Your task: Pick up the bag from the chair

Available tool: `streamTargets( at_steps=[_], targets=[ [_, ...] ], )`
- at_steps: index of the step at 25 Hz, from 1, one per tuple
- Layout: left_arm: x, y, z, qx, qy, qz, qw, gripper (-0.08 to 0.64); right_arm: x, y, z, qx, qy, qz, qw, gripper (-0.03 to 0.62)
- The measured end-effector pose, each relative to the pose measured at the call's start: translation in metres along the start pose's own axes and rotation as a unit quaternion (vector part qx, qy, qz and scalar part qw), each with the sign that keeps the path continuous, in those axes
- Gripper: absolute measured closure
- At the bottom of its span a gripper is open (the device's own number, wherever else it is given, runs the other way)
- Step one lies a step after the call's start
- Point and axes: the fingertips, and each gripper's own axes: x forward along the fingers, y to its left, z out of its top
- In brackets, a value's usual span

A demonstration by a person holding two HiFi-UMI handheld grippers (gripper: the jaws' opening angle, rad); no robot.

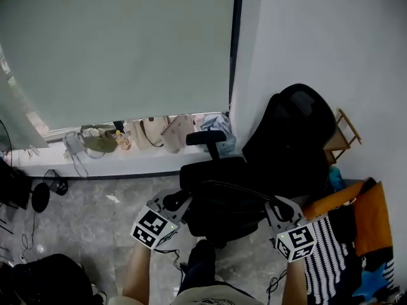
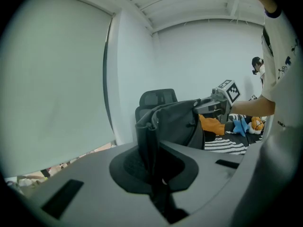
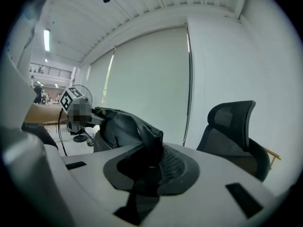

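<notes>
Our left gripper [image 2: 152, 167] is clamped shut on a fold of black fabric at one end of the bag [image 2: 177, 122]. Our right gripper [image 3: 149, 160] pinches the opposite end, its jaws kept slightly apart only by the cloth bunched between them. The bag hangs stretched between the two. In the head view its long axis runs from about 9 o'clock to 3 o'clock, with the gripped top edge uppermost and taut and the body sagging below it. We judge the pick-up largely done. Both gripper views show the bag slung in the air and nothing under it, though from the head view, black on black, we cannot tell how clear it is of the seat [image 1: 210, 170]. What is left, as we read it, is to bring it fully away from the chair [image 1: 299, 126] without either fold slipping. The chair's backrest stands at 1 o'clock beyond the bag. Farther off at 11 o'clock a window sill [image 1: 44, 159] carries small items below the drawn blind [image 1: 121, 49].
</notes>
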Motion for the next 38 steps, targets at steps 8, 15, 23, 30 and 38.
streamTargets(
  at_steps=[8, 15, 23, 30, 38],
  targets=[
    [-0.051, -0.042, 0.015, -0.009, -0.001, 0.026, 0.9996, 0.535, -0.058, 0.032, 0.012, 0.005, -0.018, -0.002, 1.000, 0.509],
    [-0.085, -0.068, 0.028, -0.005, -0.015, 0.038, 0.9992, 0.535, -0.087, 0.046, 0.025, 0.009, -0.036, -0.008, 0.999, 0.509],
    [-0.104, -0.081, 0.031, -0.010, -0.020, 0.048, 0.9986, 0.535, -0.104, 0.059, 0.032, 0.005, -0.046, -0.009, 0.999, 0.509],
    [-0.109, -0.085, 0.037, -0.004, -0.022, 0.045, 0.9987, 0.535, -0.110, 0.059, 0.035, 0.012, -0.048, -0.014, 0.999, 0.509],
    [-0.111, -0.081, 0.042, -0.002, -0.027, 0.044, 0.9987, 0.535, -0.109, 0.059, 0.041, 0.015, -0.048, -0.016, 0.999, 0.509]
  ],
)
